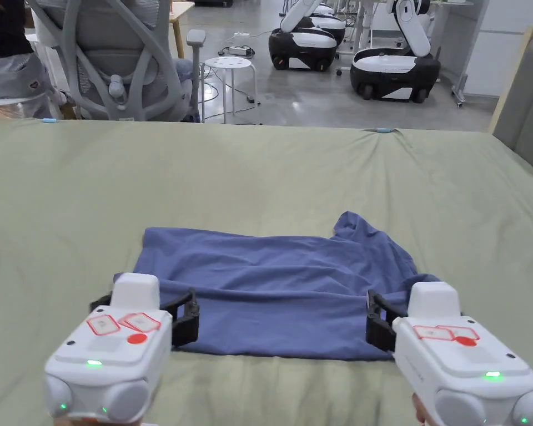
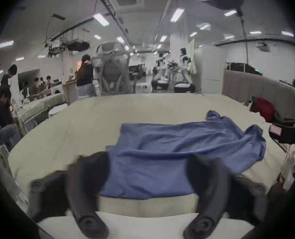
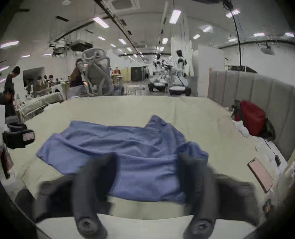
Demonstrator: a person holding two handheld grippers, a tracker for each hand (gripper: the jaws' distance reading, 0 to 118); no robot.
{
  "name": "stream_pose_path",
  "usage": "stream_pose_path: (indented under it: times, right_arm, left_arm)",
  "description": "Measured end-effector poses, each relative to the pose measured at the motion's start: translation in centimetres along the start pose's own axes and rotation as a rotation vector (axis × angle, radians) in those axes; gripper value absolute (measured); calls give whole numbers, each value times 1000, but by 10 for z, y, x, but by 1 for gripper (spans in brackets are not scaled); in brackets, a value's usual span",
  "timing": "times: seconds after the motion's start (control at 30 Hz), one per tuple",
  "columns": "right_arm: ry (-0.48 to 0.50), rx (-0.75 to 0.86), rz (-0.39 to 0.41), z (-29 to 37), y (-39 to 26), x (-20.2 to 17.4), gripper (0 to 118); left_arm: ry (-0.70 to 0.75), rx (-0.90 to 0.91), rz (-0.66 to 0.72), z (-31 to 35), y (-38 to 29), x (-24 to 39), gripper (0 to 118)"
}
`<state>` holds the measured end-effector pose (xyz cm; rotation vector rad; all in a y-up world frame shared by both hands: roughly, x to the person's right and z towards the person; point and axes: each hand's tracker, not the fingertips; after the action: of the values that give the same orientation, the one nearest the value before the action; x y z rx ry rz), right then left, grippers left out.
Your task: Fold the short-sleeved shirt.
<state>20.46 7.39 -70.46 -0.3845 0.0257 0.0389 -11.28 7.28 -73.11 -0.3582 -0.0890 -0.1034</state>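
A wide bed with a pale green sheet [image 1: 260, 172] takes most of the head view. On its near part lies the blue short-sleeved shirt [image 1: 282, 288], folded in a wide band with wrinkles, one sleeve bunched up at the far right. The left gripper [image 1: 143, 310] is at the near left corner of the shirt, and the right gripper [image 1: 410, 316] at the near right corner. In each gripper view the two dark jaws stand wide apart with the cloth between them (they do not press it), so both claws are open. On the sheet at the right, in the right gripper view, lies a red bag [image 3: 251, 118] and a phone [image 3: 260, 174].
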Motion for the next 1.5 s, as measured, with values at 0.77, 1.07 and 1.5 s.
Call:
stream_pose_path:
  times: [0.77,1.07,1.5]
  right_arm:
    - [-11,-65,15,9,-26,19,0]
    - [-196,-231,-45,0,-40,81,0]
    - [-117,-362,-143,-81,-49,124,109]
  left_arm:
    - [140,-331,260,-73,-48,-112,108]
    - [84,-492,-38,-118,-43,-80,29]
    - [112,-376,9,-66,0,-67,4]
